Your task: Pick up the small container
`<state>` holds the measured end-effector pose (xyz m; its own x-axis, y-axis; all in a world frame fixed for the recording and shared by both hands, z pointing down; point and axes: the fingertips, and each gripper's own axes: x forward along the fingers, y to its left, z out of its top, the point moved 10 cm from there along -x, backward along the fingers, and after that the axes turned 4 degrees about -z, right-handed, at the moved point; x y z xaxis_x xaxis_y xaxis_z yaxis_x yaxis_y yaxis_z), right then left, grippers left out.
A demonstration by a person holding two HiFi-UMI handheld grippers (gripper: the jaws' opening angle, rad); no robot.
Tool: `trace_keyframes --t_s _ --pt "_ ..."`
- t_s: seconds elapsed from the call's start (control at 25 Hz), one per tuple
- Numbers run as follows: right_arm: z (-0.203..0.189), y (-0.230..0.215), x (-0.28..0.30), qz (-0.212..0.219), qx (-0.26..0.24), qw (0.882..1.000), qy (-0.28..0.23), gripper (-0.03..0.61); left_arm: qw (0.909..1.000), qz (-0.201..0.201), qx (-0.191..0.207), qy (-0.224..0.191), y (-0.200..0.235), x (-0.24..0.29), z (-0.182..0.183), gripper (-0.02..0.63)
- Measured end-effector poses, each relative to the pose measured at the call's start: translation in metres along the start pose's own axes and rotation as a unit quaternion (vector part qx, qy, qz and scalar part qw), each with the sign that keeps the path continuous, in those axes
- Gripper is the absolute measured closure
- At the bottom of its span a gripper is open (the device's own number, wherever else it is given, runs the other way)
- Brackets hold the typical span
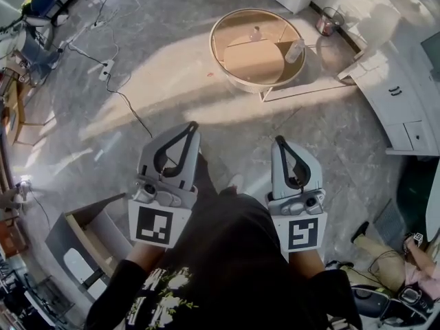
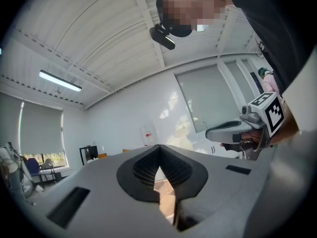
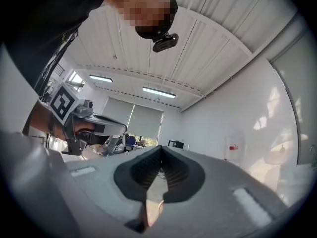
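Left gripper (image 1: 194, 125): fingers are brought together, with nothing clamped between them.
Small container (image 1: 256, 34): it is set on the round table (image 1: 251, 89), well beyond both pairs of fingertips and untouched.
Right gripper (image 1: 278, 141): fingers are closed tip to tip, and nothing is gripped.
Clear bottle (image 1: 294, 50): it is seen on the same table, near the container and far ahead of the right fingers.

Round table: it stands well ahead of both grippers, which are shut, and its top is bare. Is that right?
Its top is not bare: the head view shows a small container near the far rim of the round table and a second container at its right. The rest holds: it stands well ahead of the left gripper and right gripper, both shut.
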<state>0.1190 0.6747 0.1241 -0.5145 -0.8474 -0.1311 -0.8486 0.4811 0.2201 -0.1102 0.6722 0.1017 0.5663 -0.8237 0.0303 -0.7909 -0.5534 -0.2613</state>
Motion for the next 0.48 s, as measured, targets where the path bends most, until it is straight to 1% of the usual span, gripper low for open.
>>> trace_keyframes --t_s 0.16,0.28,0.36,0.48 --pt "0.001 -0.002 0.022 -0.015 0.006 1.0 0.001 0.583 0.9999 -0.007 -0.013 -0.007 0.021 0.014 -0.005 0.607" --pt "0.0 -0.007 0.04 -0.038 0.012 0.999 0.0 0.583 0.9996 -0.013 -0.006 -0.023 0.042 0.027 -0.004 0.607" --pt "0.0 -0.011 0.051 -0.052 0.017 0.999 -0.003 0.583 0.9993 -0.017 -0.008 -0.034 0.057 0.035 -0.005 0.607" --pt "0.001 -0.016 0.071 -0.07 0.021 0.997 -0.008 0.583 0.9989 -0.025 -0.006 -0.04 0.076 0.049 -0.007 0.607"
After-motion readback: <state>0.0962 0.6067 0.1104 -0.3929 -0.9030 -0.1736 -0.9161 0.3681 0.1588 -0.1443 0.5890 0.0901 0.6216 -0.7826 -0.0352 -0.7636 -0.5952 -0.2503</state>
